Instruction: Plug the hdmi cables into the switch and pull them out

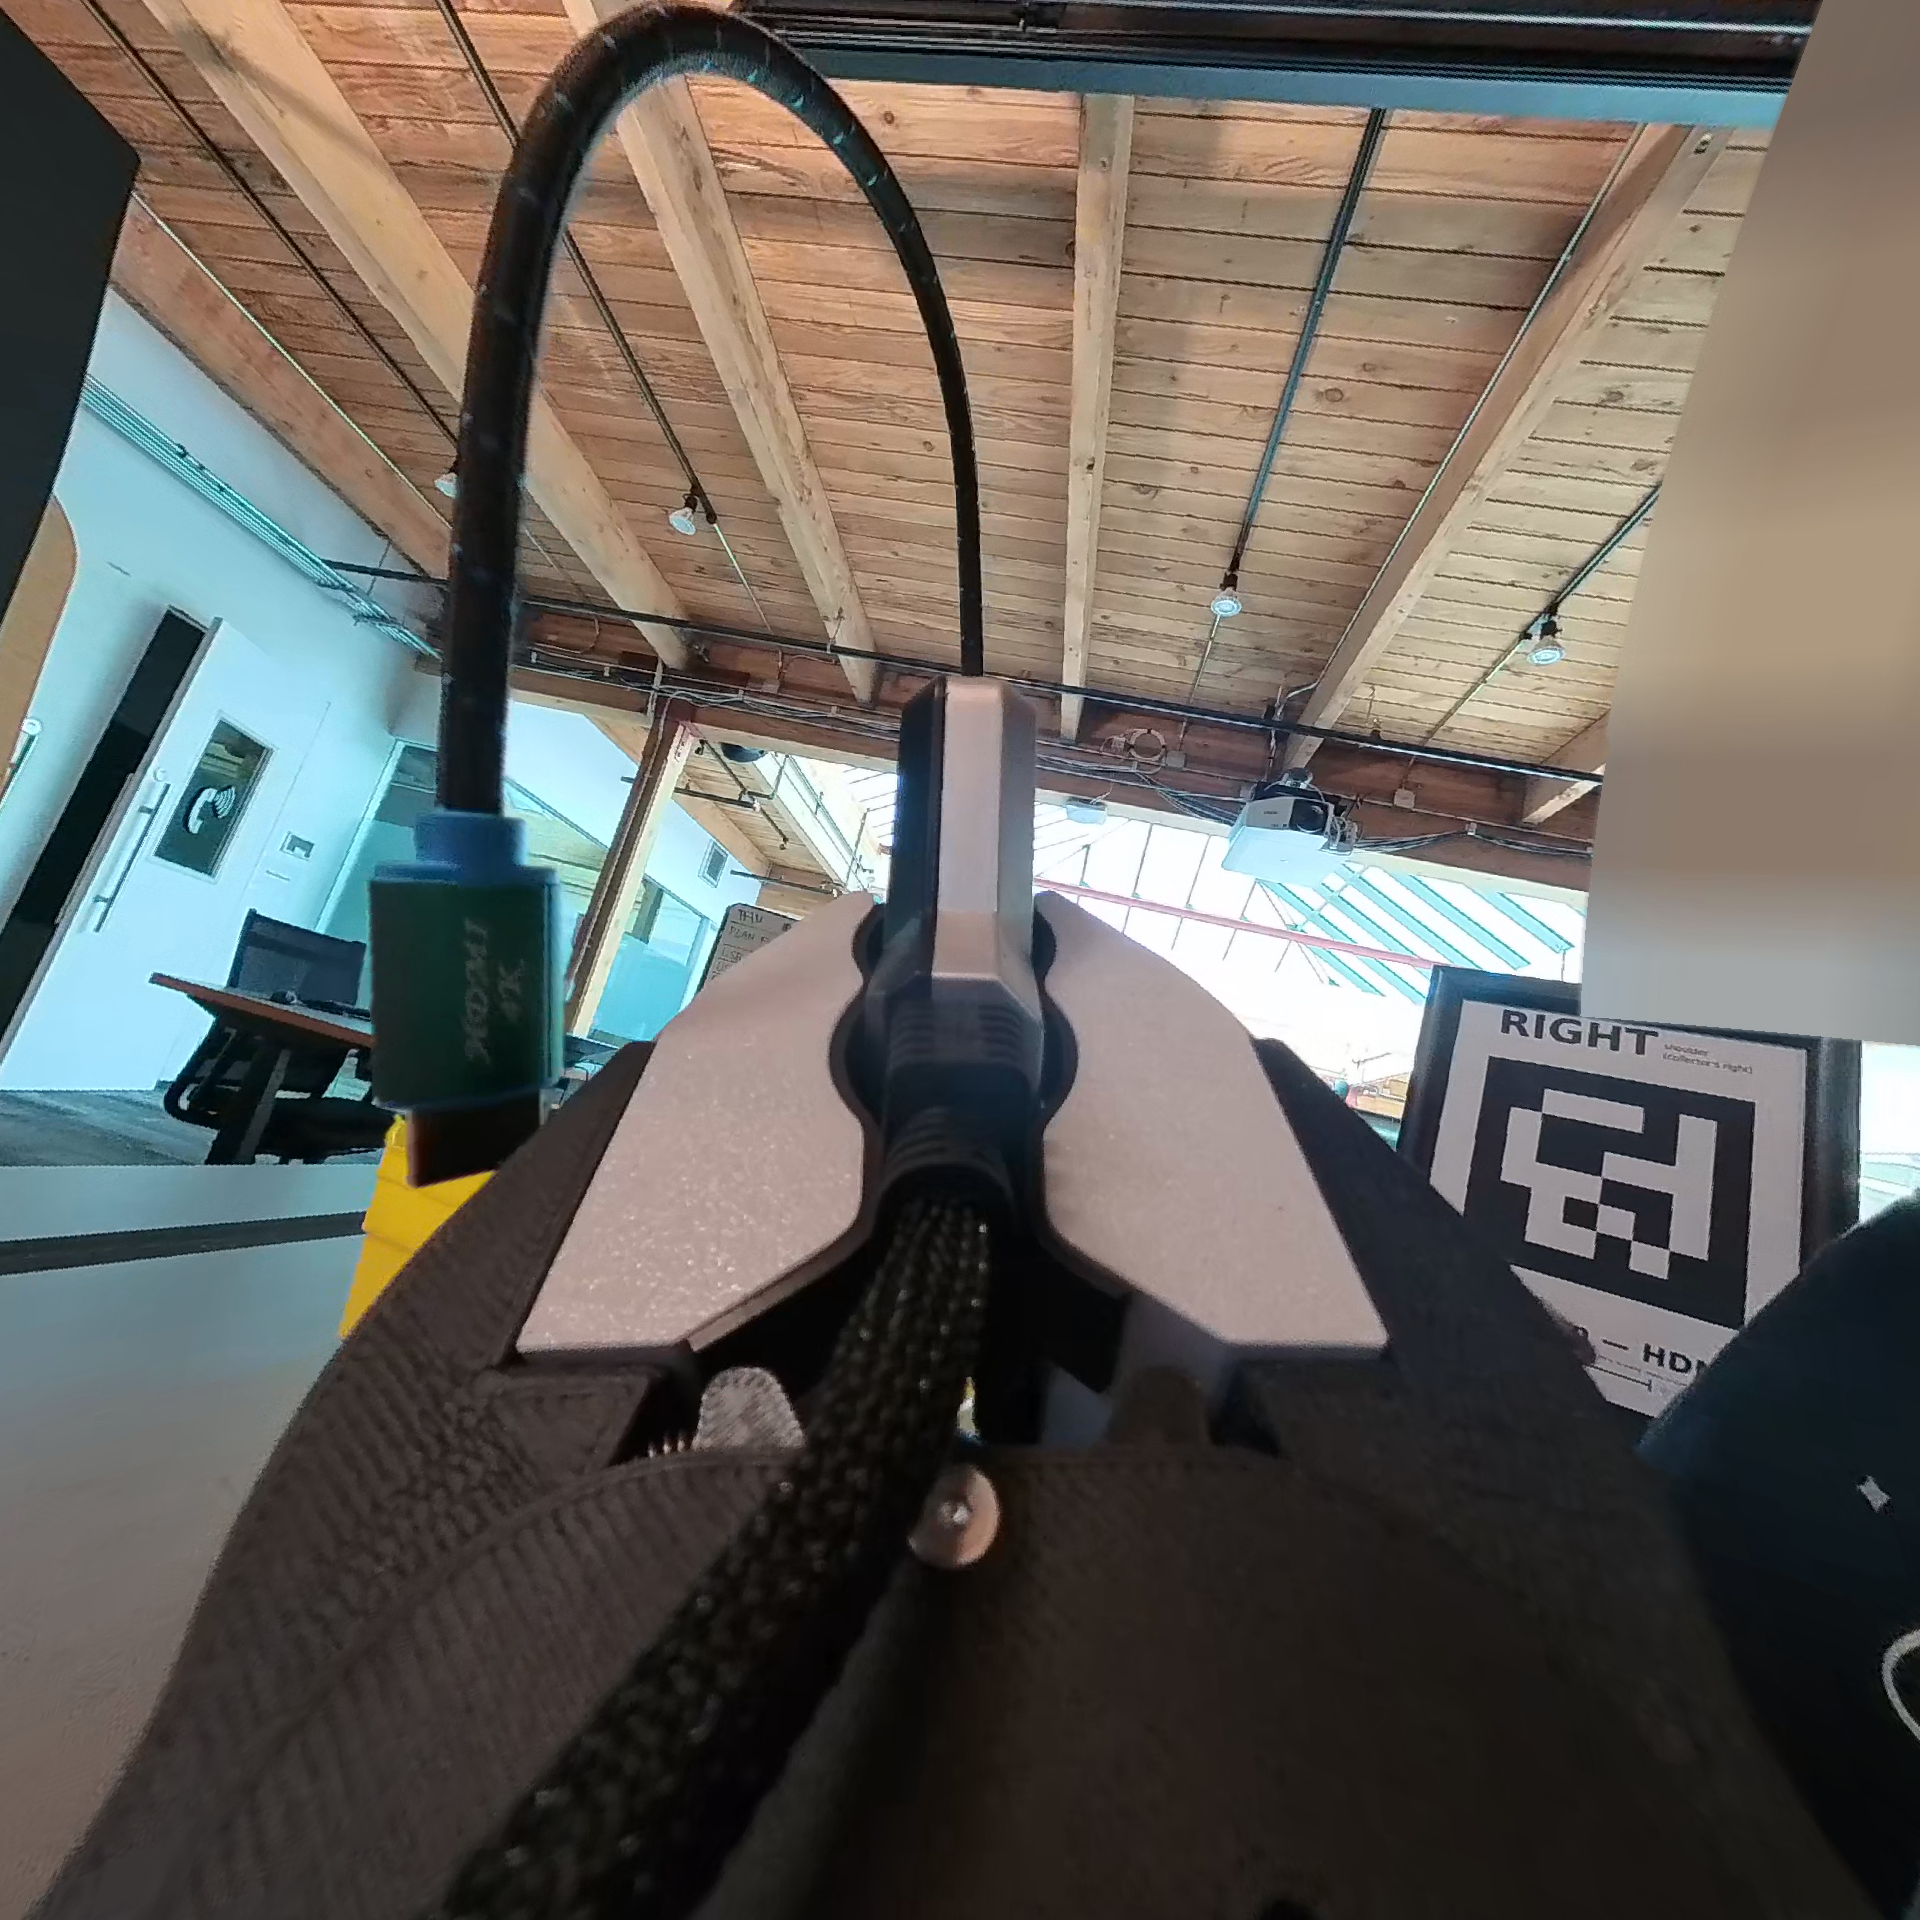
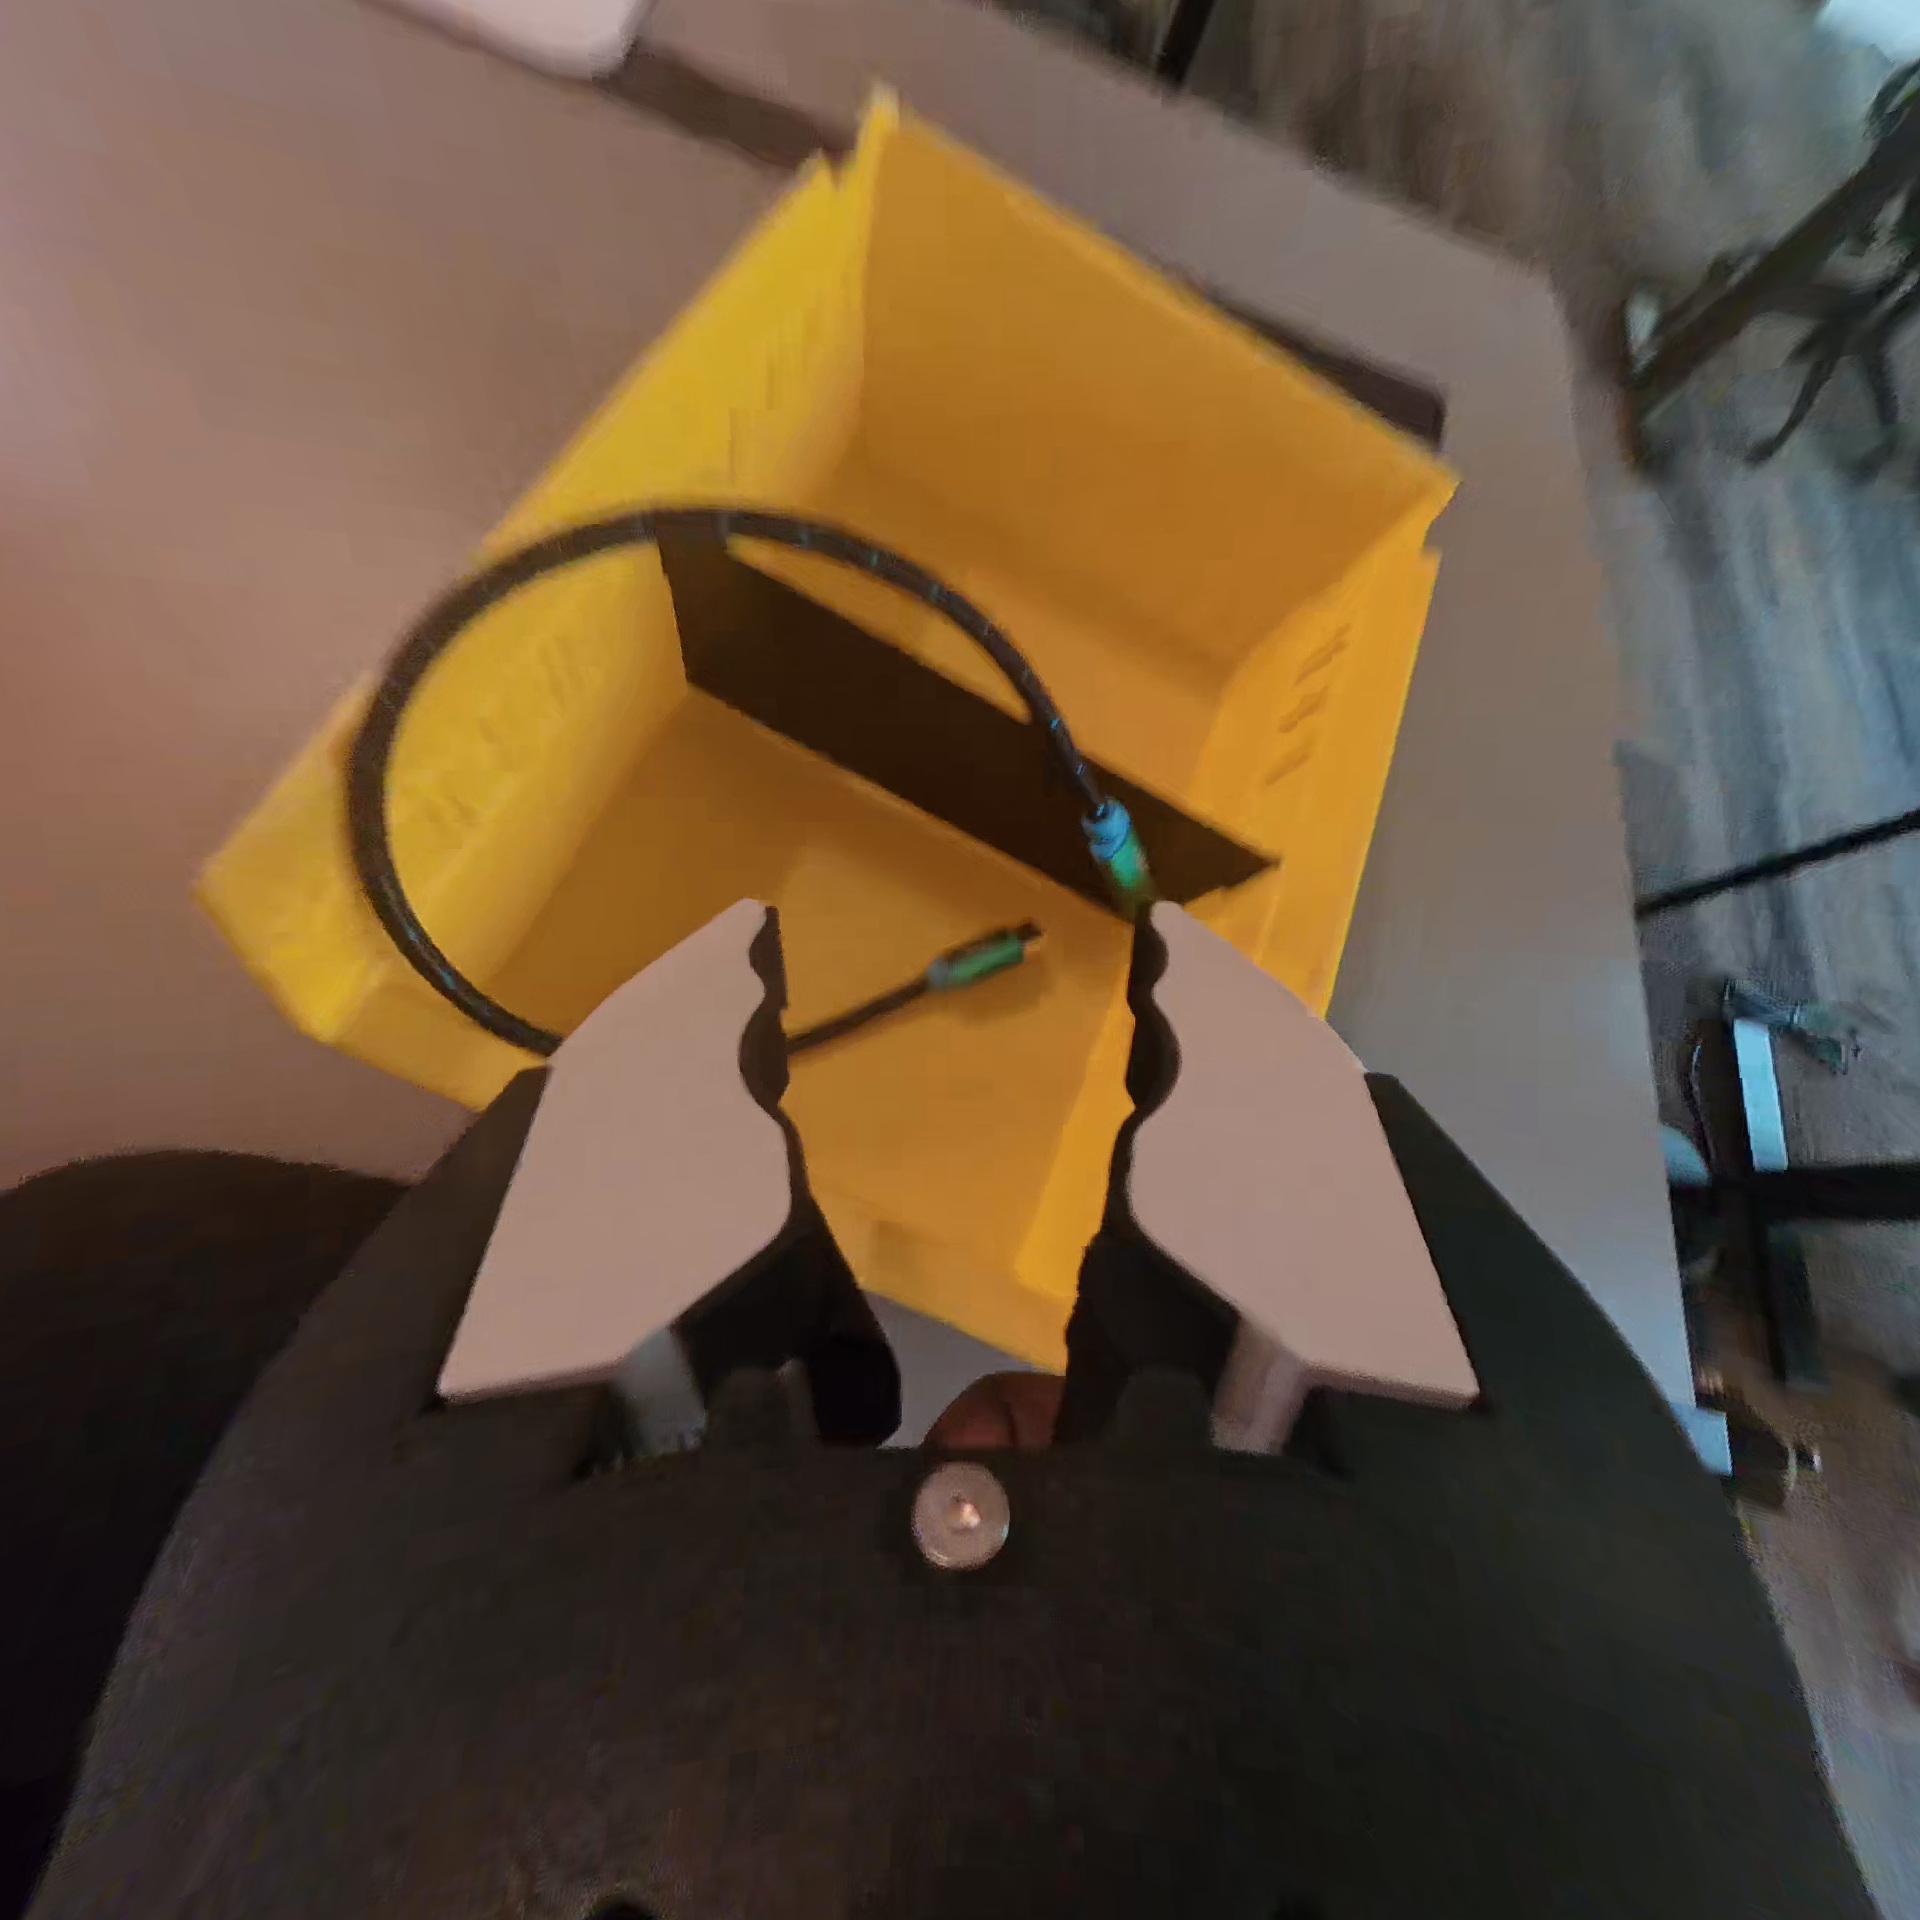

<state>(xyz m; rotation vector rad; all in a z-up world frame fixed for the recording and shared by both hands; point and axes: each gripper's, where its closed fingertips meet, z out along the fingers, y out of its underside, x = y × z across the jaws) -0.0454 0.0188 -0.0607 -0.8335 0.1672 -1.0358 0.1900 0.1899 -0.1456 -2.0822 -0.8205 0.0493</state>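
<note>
The left gripper (image 1: 956, 1049) is clamped on the switch (image 1: 966, 831), one cable (image 1: 717, 260) seemingly plugged in; the right gripper (image 2: 951, 997) hangs apart over the yellow bin (image 2: 1091, 416) — pulling out remains.

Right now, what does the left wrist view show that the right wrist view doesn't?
Only the left wrist view shows the left claw shut on the switch, held up toward the wooden ceiling, plus a marker card. Only the right wrist view shows the open right claw above the yellow bin's black divider and a loose green plug on the bin floor. Both show the looping black cable and the yellow bin.
</note>
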